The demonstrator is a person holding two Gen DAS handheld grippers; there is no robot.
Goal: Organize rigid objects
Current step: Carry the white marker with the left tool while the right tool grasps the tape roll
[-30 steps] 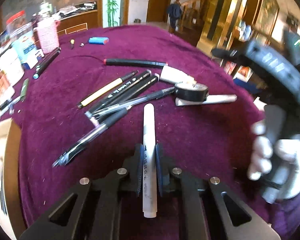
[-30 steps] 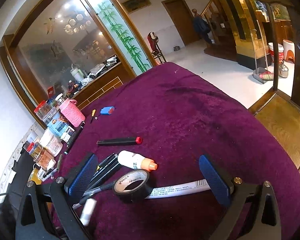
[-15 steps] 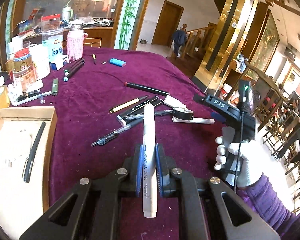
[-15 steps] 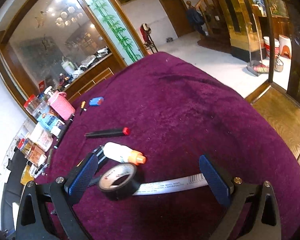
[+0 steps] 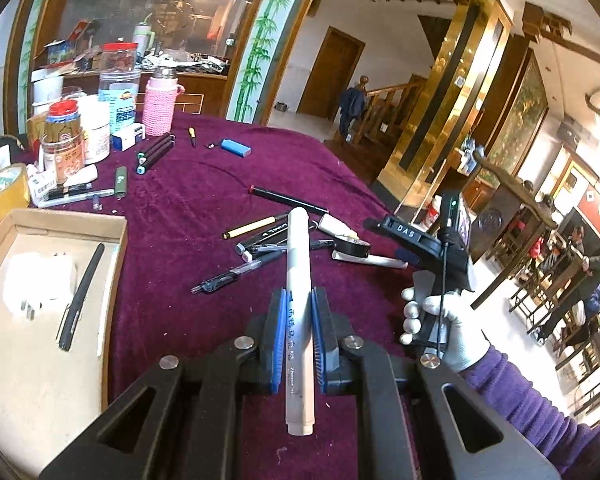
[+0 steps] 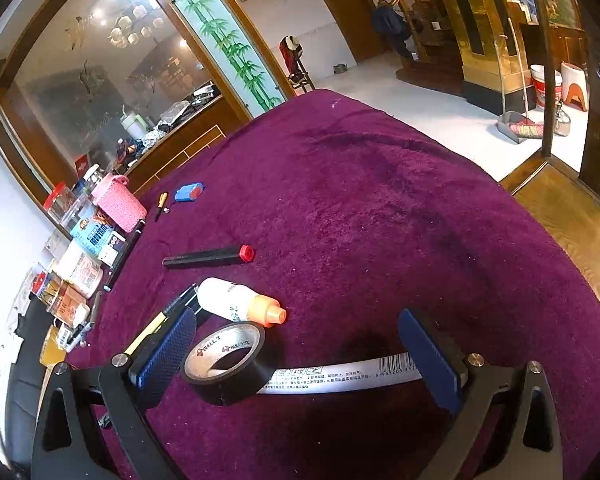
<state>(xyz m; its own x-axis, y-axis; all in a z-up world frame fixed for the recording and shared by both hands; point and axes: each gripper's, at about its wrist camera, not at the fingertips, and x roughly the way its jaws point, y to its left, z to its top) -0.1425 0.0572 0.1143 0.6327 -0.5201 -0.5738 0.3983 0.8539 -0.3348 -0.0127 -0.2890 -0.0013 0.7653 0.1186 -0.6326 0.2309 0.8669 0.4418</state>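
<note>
**Left wrist view: marker held, box lower left**

The left tongs pinch the white marker, long axis pointing up-frame. The cardboard box lies lower left. The right tongs are spread, straddling the tape roll.

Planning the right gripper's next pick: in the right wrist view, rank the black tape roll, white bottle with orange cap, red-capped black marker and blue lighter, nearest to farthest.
1. black tape roll, between the right gripper's open jaws.
2. white bottle, just beyond.
3. red-capped marker, farther back.
4. blue lighter, far left.
</note>
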